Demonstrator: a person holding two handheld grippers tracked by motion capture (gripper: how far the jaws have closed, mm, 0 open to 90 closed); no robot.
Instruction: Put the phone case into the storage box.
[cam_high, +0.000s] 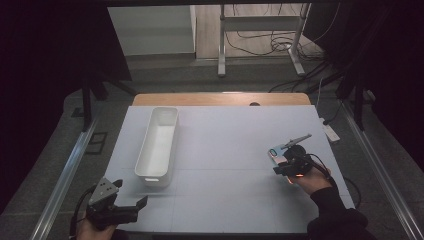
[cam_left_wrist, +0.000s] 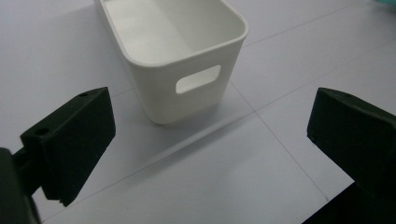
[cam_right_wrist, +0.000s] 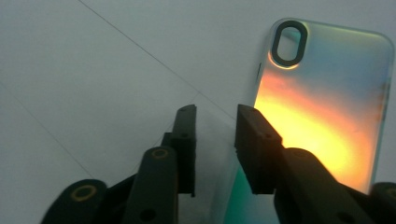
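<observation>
at tabletop right, right tongs (cam_right_wrist: 215, 135) slightly parted astride phone case (cam_right_wrist: 322, 107) edge, not pinched; left tongs (cam_left_wrist: 205, 140) spread; bin (cam_high: 157, 145) empty.

Iridescent orange-to-teal phone case (cam_right_wrist: 322, 116), white bin (cam_high: 157, 145), pale grey table (cam_high: 230, 200), black hand-held gripper (cam_right_wrist: 215, 149) jaws

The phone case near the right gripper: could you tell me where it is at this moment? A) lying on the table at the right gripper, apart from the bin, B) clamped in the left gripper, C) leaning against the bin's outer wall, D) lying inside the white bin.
A: the phone case lies on the table at the right gripper, far right of the white bin.
</observation>
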